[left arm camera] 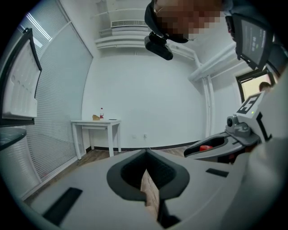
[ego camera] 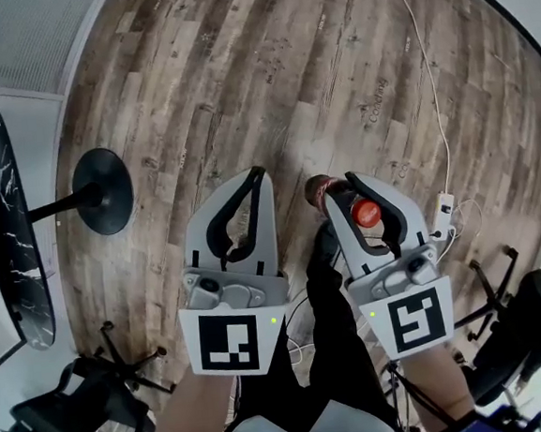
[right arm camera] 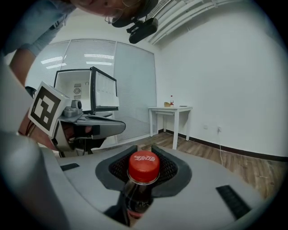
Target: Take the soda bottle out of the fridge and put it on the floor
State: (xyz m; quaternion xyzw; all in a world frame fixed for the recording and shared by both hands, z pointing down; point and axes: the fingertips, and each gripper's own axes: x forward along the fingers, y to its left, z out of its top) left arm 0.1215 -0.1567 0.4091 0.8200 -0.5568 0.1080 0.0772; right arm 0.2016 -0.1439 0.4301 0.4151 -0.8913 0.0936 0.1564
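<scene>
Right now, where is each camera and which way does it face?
Head view: on the head, facing steeply down at the floor; forearms, left gripper, right gripper show.
Left gripper view: along its shut, empty jaws toward a white table.
Right gripper view: along jaws clamping the soda bottle.
Both gripper views share the table.

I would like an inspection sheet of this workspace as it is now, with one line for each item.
Surface: wood-plank floor.
Job's things: bottle, red cap on, upright, held at the neck; fridge, door open.
Clutter: dark round table; black base; chair; white table.
Grippers: left hand-held gripper shut, empty; right hand-held gripper shut on the bottle.
Cables: white cable runs over the floor to a power strip.
Surroundings: white wall; blinds.
</scene>
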